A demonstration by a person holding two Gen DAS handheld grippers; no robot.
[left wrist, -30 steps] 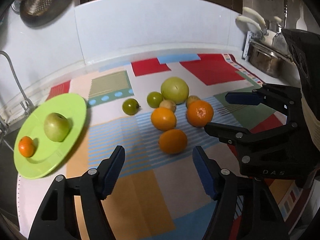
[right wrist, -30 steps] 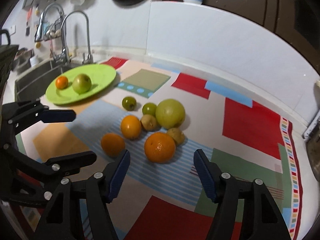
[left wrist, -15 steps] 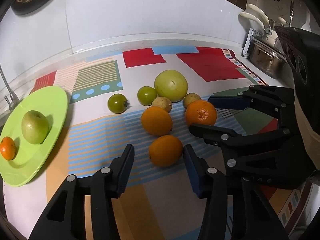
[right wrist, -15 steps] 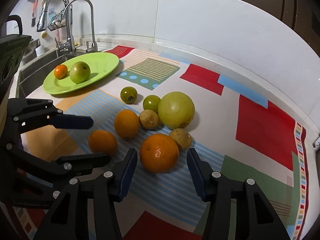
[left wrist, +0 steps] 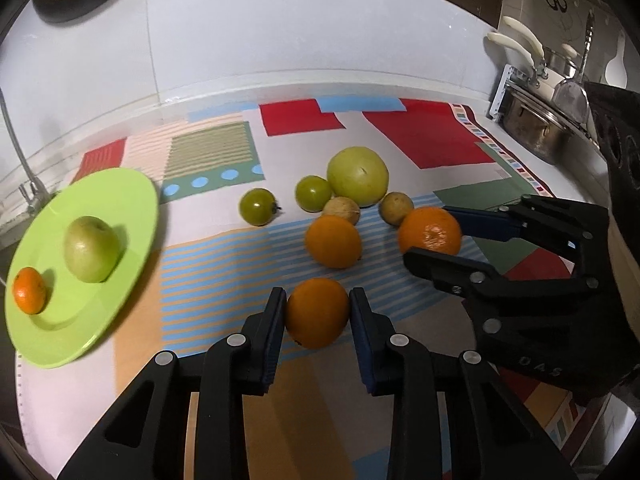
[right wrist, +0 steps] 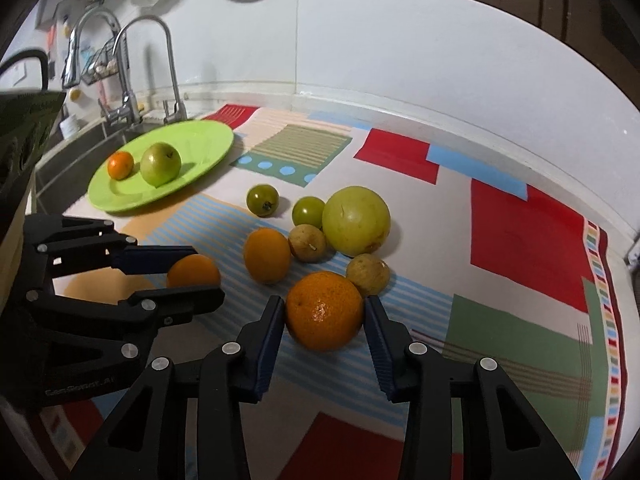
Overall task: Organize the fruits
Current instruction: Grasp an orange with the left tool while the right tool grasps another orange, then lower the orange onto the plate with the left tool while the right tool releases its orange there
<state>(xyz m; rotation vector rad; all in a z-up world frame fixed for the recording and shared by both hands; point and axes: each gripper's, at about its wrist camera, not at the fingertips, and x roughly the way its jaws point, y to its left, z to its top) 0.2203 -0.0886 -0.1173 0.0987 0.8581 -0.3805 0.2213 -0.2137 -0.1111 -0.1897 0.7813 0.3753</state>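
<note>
My left gripper (left wrist: 318,316) is shut on a smooth orange (left wrist: 317,313) that rests on the mat; it also shows in the right wrist view (right wrist: 193,271). My right gripper (right wrist: 325,314) is shut on a larger dimpled orange (right wrist: 324,311), also seen in the left wrist view (left wrist: 430,231). A third orange (left wrist: 333,241) lies between them. Behind it lie a big yellow-green fruit (left wrist: 358,176), two green tomatoes (left wrist: 258,207) and two small brown fruits (left wrist: 341,208). A green plate (left wrist: 120,200) at the left holds a green apple (left wrist: 91,249) and a small mandarin (left wrist: 29,290).
A colourful patchwork mat (left wrist: 420,136) covers the counter. A sink with a tap (right wrist: 160,64) lies beyond the plate. A steel pot (left wrist: 534,132) stands at the counter's right end. A white wall runs along the back.
Both grippers have moved forward and closed, the left onto the nearest smooth orange, the right onto the dimpled orange. The other fruits have not moved.
</note>
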